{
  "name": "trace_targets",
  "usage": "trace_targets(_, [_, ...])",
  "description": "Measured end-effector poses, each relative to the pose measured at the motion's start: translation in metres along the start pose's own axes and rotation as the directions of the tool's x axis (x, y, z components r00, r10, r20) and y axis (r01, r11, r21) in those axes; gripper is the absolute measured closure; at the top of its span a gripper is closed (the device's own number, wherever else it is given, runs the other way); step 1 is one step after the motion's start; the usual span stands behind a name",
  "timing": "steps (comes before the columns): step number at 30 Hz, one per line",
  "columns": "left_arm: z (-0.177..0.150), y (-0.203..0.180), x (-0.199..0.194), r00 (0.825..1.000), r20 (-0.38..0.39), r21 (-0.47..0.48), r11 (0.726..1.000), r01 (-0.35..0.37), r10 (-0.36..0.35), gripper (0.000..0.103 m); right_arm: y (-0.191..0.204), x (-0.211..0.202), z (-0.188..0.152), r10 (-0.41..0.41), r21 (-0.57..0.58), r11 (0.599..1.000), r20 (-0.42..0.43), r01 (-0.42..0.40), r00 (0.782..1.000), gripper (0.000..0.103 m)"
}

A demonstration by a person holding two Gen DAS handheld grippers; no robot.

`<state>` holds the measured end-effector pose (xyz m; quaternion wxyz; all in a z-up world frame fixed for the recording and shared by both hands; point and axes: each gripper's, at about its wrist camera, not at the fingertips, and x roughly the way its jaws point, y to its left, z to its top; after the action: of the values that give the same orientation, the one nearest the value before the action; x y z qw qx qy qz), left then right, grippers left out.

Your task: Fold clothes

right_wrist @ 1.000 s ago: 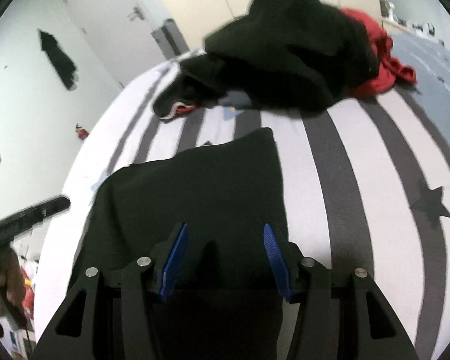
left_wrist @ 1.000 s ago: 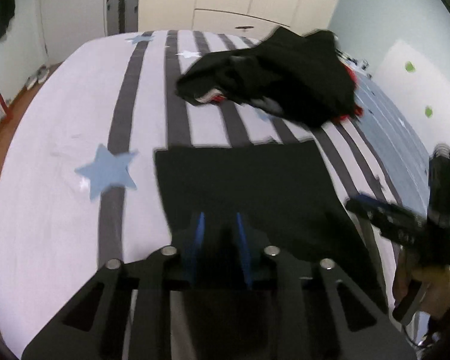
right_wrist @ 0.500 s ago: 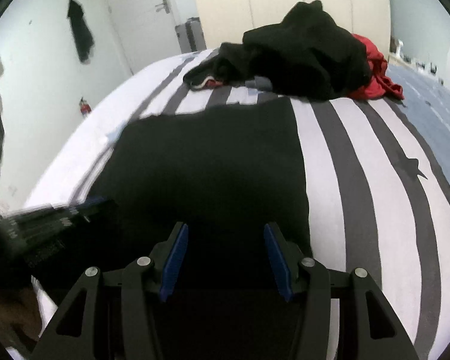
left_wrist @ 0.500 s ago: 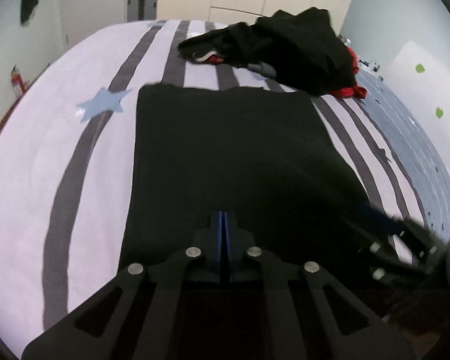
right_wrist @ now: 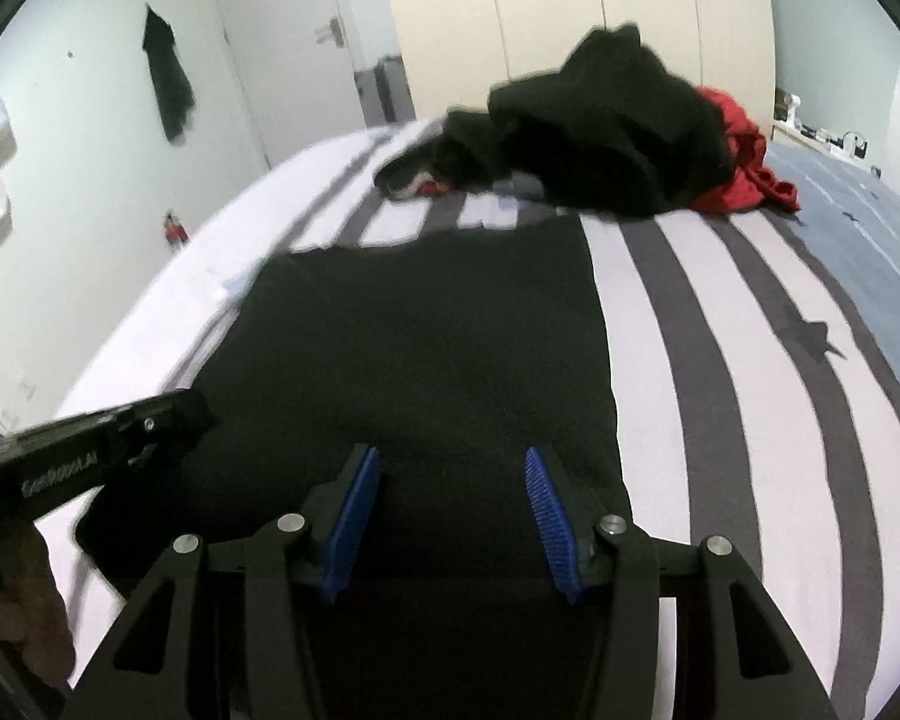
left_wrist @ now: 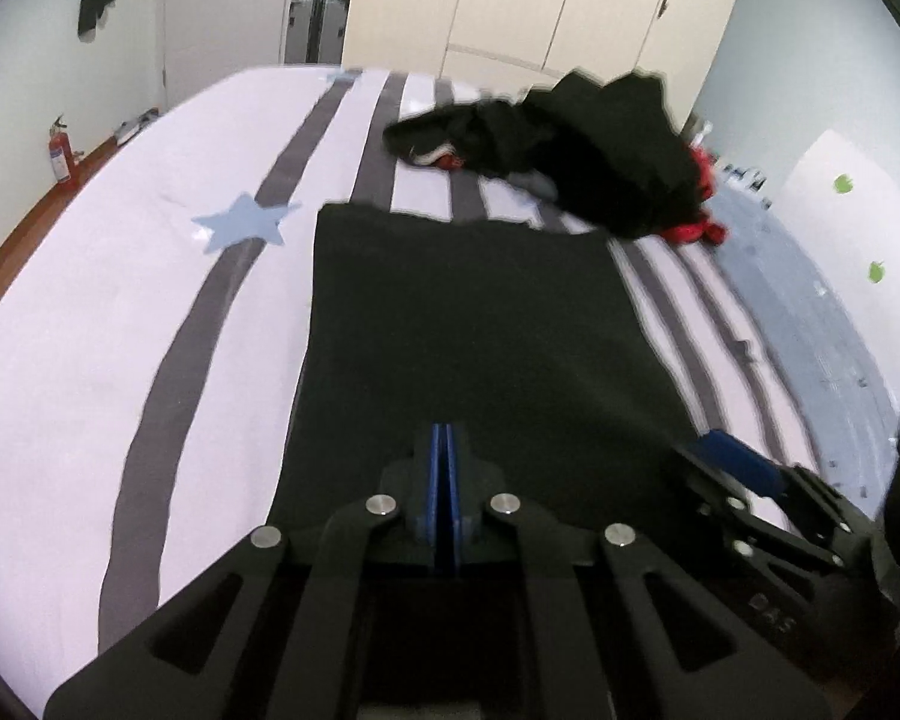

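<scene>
The left gripper (left_wrist: 446, 480) is seen pinched together at the near hem of the black garment (left_wrist: 468, 324), apparently on fabric, though no cloth is visible between the pads. The garment is spread flat on the striped bed (left_wrist: 90, 312). The right gripper (right_wrist: 450, 510) is held apart over the hem, gripping nothing. Beyond, a heap of dark and red clothes (right_wrist: 606, 138) is left, clear of the fold.
</scene>
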<state>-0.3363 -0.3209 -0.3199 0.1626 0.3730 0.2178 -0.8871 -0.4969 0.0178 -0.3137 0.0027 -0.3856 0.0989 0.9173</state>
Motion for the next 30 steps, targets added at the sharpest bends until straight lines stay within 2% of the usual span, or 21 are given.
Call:
trace_targets(4, [-0.016, -0.013, -0.031, 0.999, 0.035, 0.007, 0.999, 0.04, -0.04, 0.101, 0.013, -0.027, -0.006, 0.033, -0.011, 0.999, 0.03, -0.032, 0.999, 0.056])
trace_targets(6, [-0.026, -0.021, -0.034, 0.998, 0.041, 0.02, 0.999, 0.05, -0.051, 0.101, 0.02, -0.034, -0.012, 0.041, -0.022, 0.999, 0.032, -0.04, 0.999, 0.056])
trace_targets(7, [-0.031, -0.023, -0.032, 0.998, 0.03, 0.011, 0.998, 0.061, -0.061, 0.101, 0.023, -0.036, -0.015, 0.044, -0.027, 0.999, 0.031, -0.043, 0.999, 0.056])
trace_targets(9, [-0.038, -0.025, -0.026, 0.997, 0.022, 0.002, 0.997, 0.071, -0.071, 0.101, 0.026, -0.033, -0.022, 0.043, -0.033, 0.999, 0.011, -0.042, 0.999, 0.071])
trace_targets(12, [-0.052, -0.026, -0.013, 0.998, -0.004, -0.001, 0.998, 0.06, -0.06, 0.101, 0.025, -0.025, -0.034, 0.038, -0.035, 0.999, -0.011, -0.039, 0.999, 0.076])
trace_targets(16, [-0.084, -0.006, 0.017, 0.997, -0.079, -0.043, 0.999, 0.011, -0.014, 0.101, 0.026, -0.013, -0.05, 0.034, -0.058, 0.998, -0.019, -0.035, 0.999, 0.076])
trace_targets(18, [-0.094, 0.001, 0.019, 0.997, -0.071, -0.059, 0.998, 0.018, -0.022, 0.101, 0.028, -0.007, -0.057, 0.032, -0.07, 0.997, -0.021, -0.033, 0.999, 0.077])
trace_targets(23, [-0.085, -0.01, 0.007, 0.997, -0.08, -0.021, 1.0, -0.007, 0.005, 0.101, 0.025, -0.009, -0.059, 0.036, -0.052, 0.998, -0.01, -0.036, 0.999, 0.077])
trace_targets(27, [-0.064, -0.016, -0.021, 1.0, 0.018, 0.01, 1.0, -0.007, 0.007, 0.101, 0.021, -0.023, -0.043, 0.037, -0.017, 0.999, -0.015, -0.037, 0.999, 0.08])
trace_targets(30, [-0.049, -0.006, -0.025, 0.996, 0.067, 0.01, 0.999, -0.053, 0.053, 0.101, 0.009, -0.04, -0.032, -0.005, 0.013, 1.0, 0.04, 0.004, 0.999, 0.08])
